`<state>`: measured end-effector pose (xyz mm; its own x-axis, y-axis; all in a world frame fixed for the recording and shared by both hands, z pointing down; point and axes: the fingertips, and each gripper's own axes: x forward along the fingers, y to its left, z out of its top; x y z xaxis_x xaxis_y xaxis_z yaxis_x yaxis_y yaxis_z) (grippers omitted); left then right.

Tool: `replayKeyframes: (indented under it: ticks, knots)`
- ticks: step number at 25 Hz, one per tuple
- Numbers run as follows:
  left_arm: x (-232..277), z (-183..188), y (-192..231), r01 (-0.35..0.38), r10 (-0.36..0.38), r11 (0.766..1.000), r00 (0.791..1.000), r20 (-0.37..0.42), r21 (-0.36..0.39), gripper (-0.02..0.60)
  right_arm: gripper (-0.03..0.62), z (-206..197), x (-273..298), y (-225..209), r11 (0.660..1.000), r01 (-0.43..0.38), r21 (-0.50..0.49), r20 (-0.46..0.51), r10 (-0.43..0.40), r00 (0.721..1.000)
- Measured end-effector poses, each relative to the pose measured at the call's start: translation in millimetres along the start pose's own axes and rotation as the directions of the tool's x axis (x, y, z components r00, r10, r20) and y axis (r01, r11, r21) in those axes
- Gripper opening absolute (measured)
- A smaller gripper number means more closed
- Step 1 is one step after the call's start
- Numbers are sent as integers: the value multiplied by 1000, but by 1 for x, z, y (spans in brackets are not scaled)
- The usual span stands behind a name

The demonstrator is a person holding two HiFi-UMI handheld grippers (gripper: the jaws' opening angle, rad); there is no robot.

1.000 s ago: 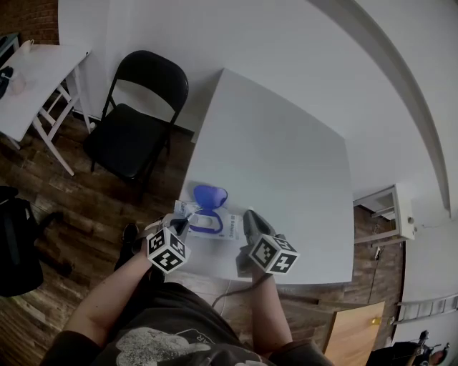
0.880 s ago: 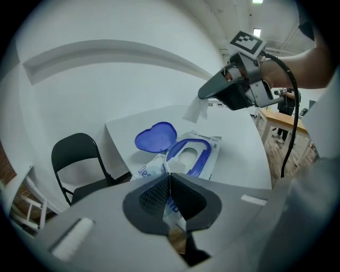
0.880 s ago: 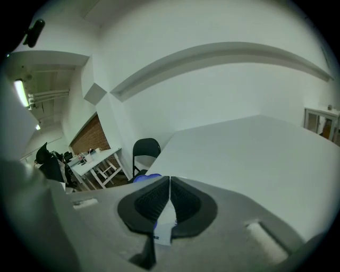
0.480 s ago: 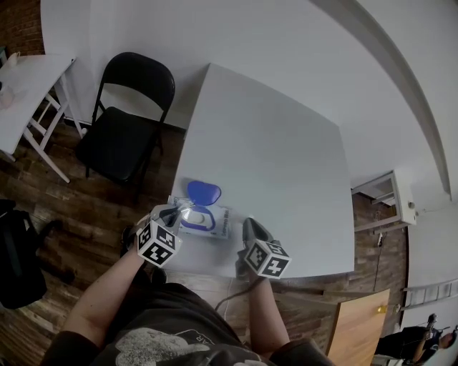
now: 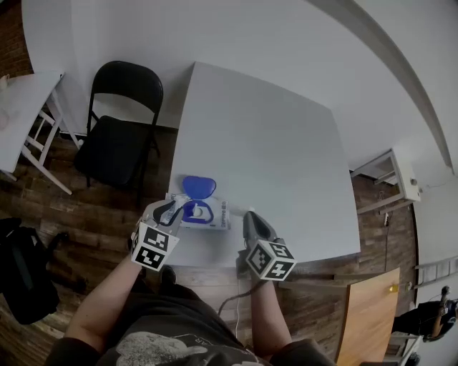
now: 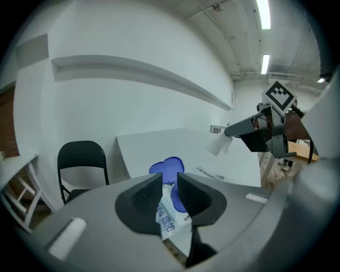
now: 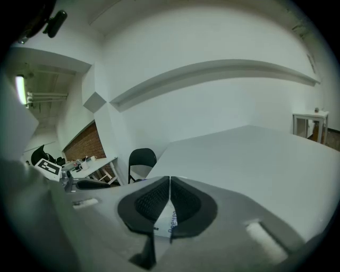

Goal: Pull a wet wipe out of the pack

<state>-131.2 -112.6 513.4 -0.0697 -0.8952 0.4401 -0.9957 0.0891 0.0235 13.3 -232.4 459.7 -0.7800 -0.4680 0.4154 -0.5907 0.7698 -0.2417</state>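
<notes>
Left gripper view: pack (image 6: 211,173) lid (image 6: 166,167) open; wipe (image 6: 218,144) seemingly in right gripper (image 6: 228,130).

Wipes pack (image 5: 206,214) near white table (image 5: 272,136) edge

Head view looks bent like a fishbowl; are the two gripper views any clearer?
Head view: table edges bow, light even. Left gripper view: dark round rim, ceiling lamps glare, the wipe is fairly sharp. Right gripper view: same rim, near jaws soft, chair clear.
</notes>
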Motion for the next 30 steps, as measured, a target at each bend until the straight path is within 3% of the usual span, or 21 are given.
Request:
replayKeyframes:
  ticks: [8, 17, 30]
  knots:
    - [-63, 6, -21, 60, -53, 995, 994, 95, -75, 107, 0, -6, -51, 46, 1000, 12, 12, 68, -12, 998]
    - [-159, -4, -38, 86, -73, 993, 984, 160, -78, 106, 0, -29, -126, 121, 1000, -14, -11, 131, 15, 991]
    - [-221, -14, -69, 149, -131, 987, 967, 216, -67, 97, -2, -62, -209, 155, 999, 44, -6, 181, -42, 983]
